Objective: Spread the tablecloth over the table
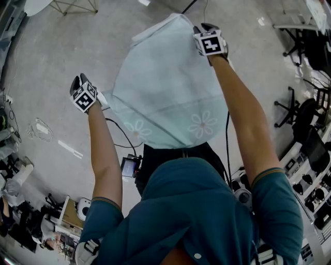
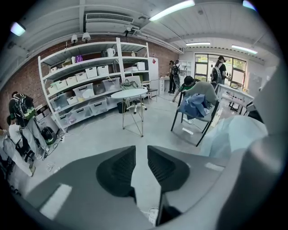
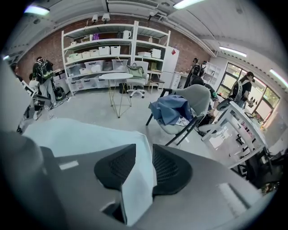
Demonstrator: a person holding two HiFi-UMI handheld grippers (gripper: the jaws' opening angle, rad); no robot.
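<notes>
Between jaws of right hand-held gripper (image 3: pixel 144 152), pale tablecloth (image 3: pixel 90 134), pinched; left hand-held gripper (image 2: pixel 141 152) beside it, parted, empty.

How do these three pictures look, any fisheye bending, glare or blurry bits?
Head view: even light, sharp tablecloth, room edges bowed. Left gripper view: strong fisheye with dark corners, ceiling strip light blown out, left claw soft up close. Right gripper view: same bending, shelves curve, right claw and the pinched tablecloth slightly soft.
</notes>
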